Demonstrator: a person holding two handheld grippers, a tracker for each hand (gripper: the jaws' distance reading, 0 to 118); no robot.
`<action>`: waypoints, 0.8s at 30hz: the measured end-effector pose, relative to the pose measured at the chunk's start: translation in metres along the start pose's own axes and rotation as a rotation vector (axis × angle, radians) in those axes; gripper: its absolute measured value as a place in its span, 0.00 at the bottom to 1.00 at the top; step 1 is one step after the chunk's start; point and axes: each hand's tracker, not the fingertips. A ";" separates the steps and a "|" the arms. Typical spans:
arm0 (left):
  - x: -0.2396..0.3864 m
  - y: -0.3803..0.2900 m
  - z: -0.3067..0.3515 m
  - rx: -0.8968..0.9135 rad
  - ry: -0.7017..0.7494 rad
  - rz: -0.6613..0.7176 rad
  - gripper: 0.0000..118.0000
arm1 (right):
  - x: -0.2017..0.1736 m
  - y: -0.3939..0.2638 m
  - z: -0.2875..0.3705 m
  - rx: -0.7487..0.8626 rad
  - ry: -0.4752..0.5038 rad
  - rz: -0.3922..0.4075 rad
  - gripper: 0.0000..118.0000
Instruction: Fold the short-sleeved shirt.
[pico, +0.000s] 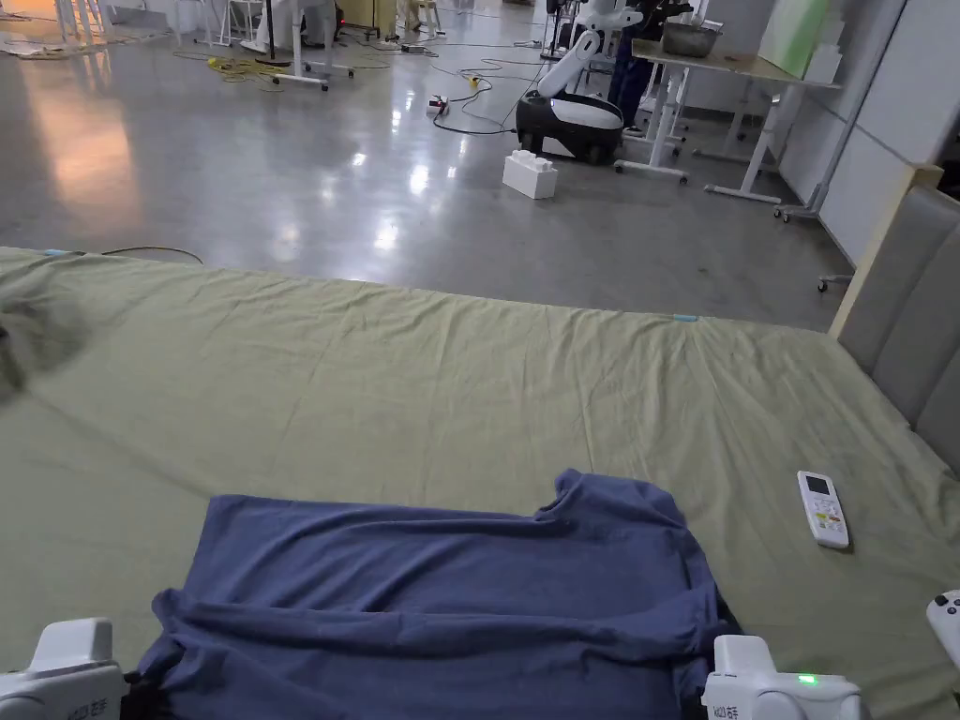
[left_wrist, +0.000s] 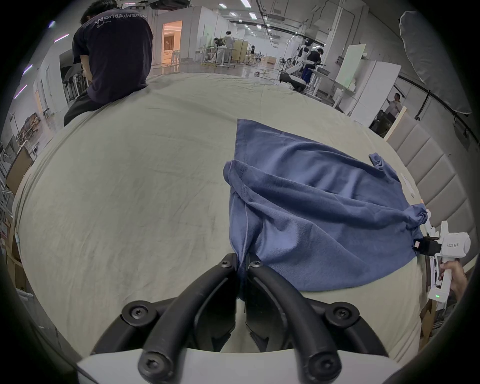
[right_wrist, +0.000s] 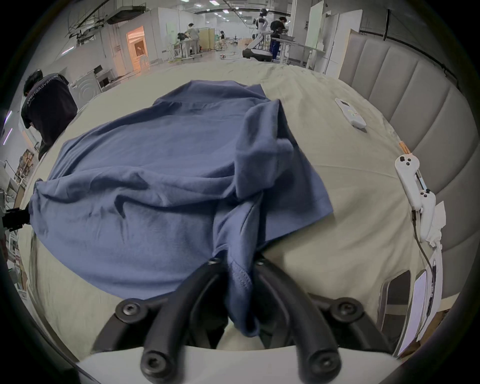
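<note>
The blue short-sleeved shirt (pico: 441, 600) lies rumpled at the near edge of the bed (pico: 375, 375), toward its headboard side; judge it light, limp and prone to sagging between holds, so take it at hems and corners and keep it taut. Your left hand-held gripper (left_wrist: 242, 262) is clamped on a bunched edge at the shirt's left near corner. Your right hand-held gripper (right_wrist: 237, 265) is likewise pinched on a gathered, stitched hem at the right near corner.
</note>
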 end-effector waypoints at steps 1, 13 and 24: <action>-0.001 0.001 0.001 0.002 -0.003 0.002 0.04 | 0.000 0.000 0.002 0.002 0.002 -0.002 0.09; 0.000 0.025 0.041 0.075 -0.061 -0.013 0.04 | -0.010 0.010 0.080 0.086 -0.004 -0.008 0.05; -0.027 -0.002 0.099 0.096 -0.060 -0.067 0.04 | -0.016 -0.049 0.152 0.083 -0.007 0.029 0.05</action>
